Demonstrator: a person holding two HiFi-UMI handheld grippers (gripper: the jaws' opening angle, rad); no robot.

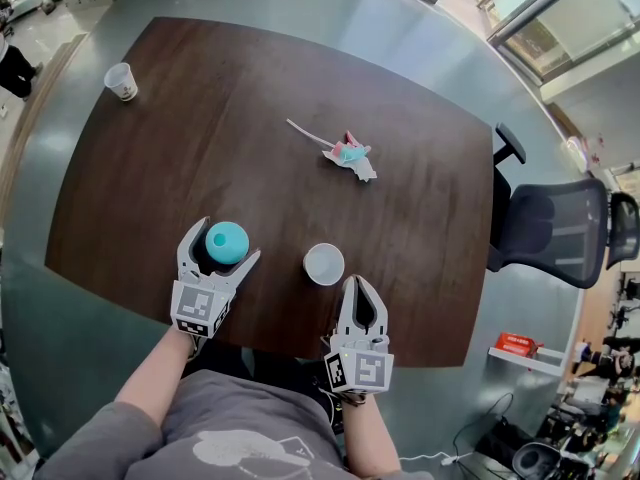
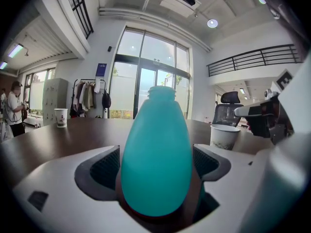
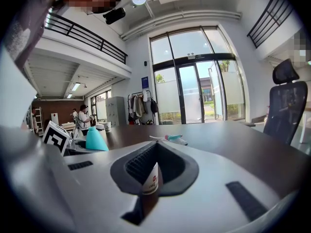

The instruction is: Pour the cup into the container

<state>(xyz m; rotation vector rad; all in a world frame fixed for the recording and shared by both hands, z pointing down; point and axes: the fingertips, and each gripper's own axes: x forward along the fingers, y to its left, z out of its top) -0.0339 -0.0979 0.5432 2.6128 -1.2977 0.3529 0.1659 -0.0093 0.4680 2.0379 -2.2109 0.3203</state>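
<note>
Cup [image 1: 323,264] rim pinched in shut right hand-held gripper [image 1: 356,282] | container [image 1: 227,242] upright to its left, seemingly clamped by left hand-held gripper [image 1: 222,243]

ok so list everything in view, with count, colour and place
dark brown wooden table: 1, brown, middle of the floor
white paper cups: 2, white, near cup by the right jaws' tips, far cup at the table's far left corner
teal plastic bottle: 1, teal, upright between the left jaws
crumpled wrapper with a thin stick: 1, teal, pink and white, mid-table
black mesh office chair: 1, black, right of the table
left gripper: 1, white and grey, jaws closed on the bottle
right gripper: 1, white and grey, jaws shut
</note>
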